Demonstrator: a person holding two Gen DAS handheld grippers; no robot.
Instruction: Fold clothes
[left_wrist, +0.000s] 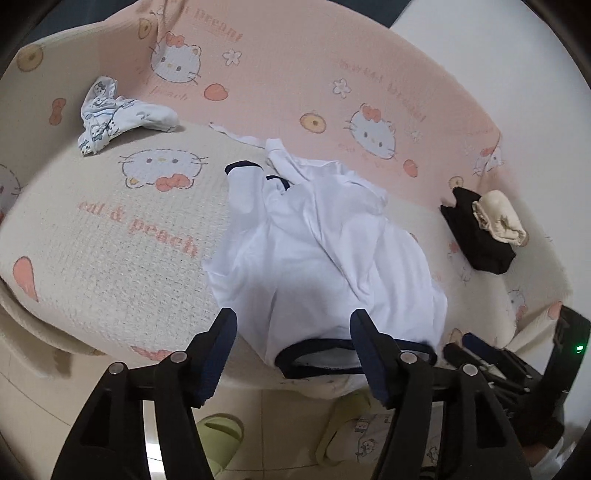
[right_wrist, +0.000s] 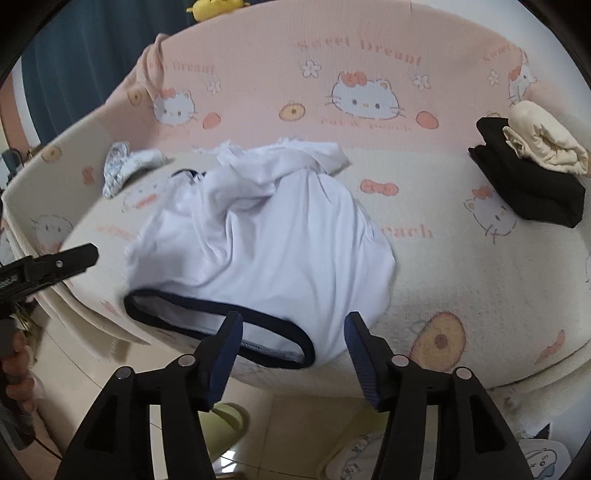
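A white garment with dark navy trim (left_wrist: 321, 251) lies crumpled in the middle of the sofa seat, its trimmed opening (left_wrist: 325, 354) hanging at the front edge. My left gripper (left_wrist: 293, 325) is open just before that edge, nothing between its fingers. In the right wrist view the same white garment (right_wrist: 266, 243) lies ahead, and my right gripper (right_wrist: 293, 328) is open with its left finger over the navy trim (right_wrist: 221, 321), gripping nothing. The left gripper (right_wrist: 66, 262) shows at the left edge there, and the right gripper's body (left_wrist: 517, 373) shows at the lower right of the left wrist view.
The sofa (left_wrist: 110, 229) wears a cream and pink cat-print cover. A small printed white garment (left_wrist: 114, 114) lies crumpled at its back left. A folded black garment (left_wrist: 476, 236) with a rolled cream one (left_wrist: 498, 218) on top sits at the right. Green slippers (right_wrist: 225, 424) lie on the tiled floor below.
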